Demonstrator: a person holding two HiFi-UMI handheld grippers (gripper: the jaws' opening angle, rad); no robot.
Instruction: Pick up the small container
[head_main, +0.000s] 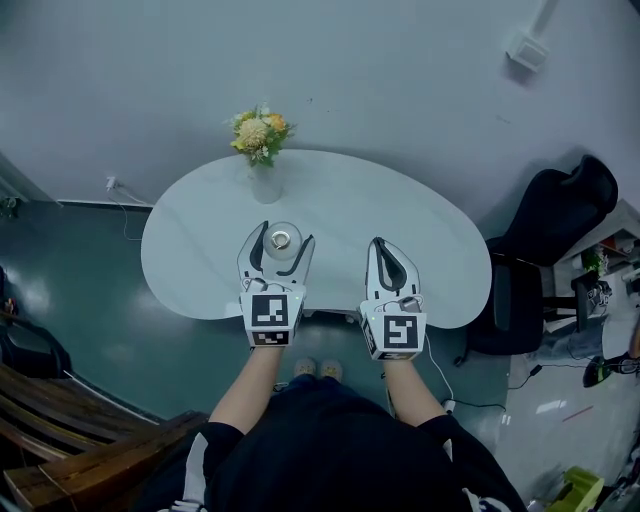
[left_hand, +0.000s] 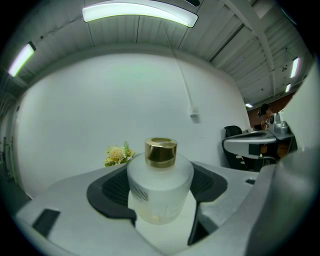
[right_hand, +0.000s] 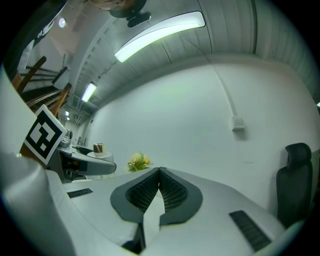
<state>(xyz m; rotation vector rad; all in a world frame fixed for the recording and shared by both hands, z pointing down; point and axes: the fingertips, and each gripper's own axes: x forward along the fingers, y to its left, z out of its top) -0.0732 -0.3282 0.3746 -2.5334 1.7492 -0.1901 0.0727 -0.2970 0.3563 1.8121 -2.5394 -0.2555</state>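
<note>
Frosted small container (left_hand: 160, 186) between wide-apart left claw (head_main: 284, 236) | right claw (right_hand: 159, 172) closed, empty

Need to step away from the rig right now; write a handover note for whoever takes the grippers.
Left gripper: fingers flank the small container, close against both sides; a firm grip can't be confirmed.
Right gripper: shut, empty, over the right part of the table.
Done: the left gripper is set round the container, near the table's front edge.
Left: confirm the grip, then lift straight up; whether the container is off the table yet isn't clear. The flower vase stands farther back, apart from it.
</note>
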